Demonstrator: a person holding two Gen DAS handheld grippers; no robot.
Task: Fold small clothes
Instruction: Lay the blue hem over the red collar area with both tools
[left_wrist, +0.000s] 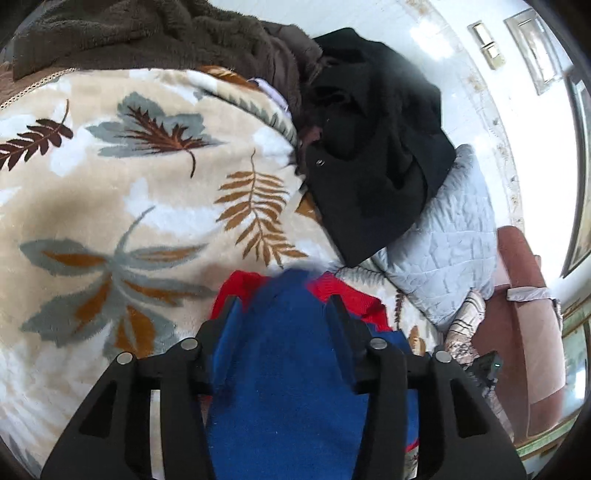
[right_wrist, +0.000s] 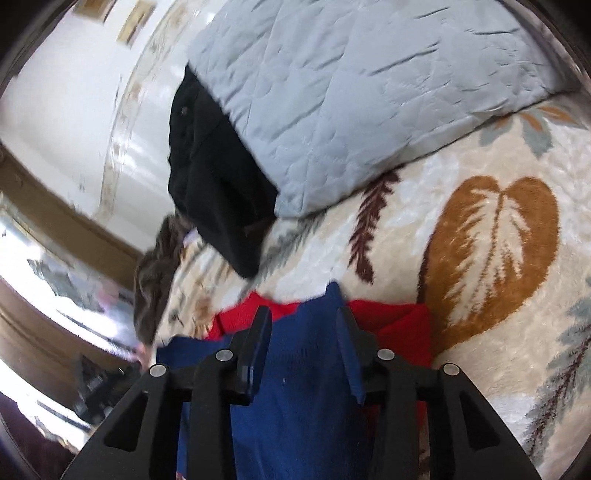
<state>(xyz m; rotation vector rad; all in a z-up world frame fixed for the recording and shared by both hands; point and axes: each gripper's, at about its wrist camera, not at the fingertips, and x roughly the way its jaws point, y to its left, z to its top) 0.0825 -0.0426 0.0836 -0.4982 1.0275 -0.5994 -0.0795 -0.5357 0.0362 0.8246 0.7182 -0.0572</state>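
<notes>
Left gripper (left_wrist: 282, 301): jaws apart, blue cloth (left_wrist: 295, 387) lies between them, not pinched. Right gripper (right_wrist: 301, 312): jaws apart too, over same blue cloth, red cloth (right_wrist: 402, 325) under it, both on leaf blanket (right_wrist: 480, 258). Risk: loose fold springs open or slides off red layer on plush pile. Left view alone shows brown fleece (left_wrist: 147, 33); right view shows more of grey pillow (right_wrist: 351, 92).

A cream blanket (left_wrist: 110, 192) printed with brown and grey leaves covers what seems to be a bed. On it lie a blue and red garment (left_wrist: 295, 369) at the near edge, a black garment (left_wrist: 376, 147) heaped further back, a pale blue quilted pillow (right_wrist: 332, 92) touching it, and a dark brown fleece (left_wrist: 129, 29) at the far side
</notes>
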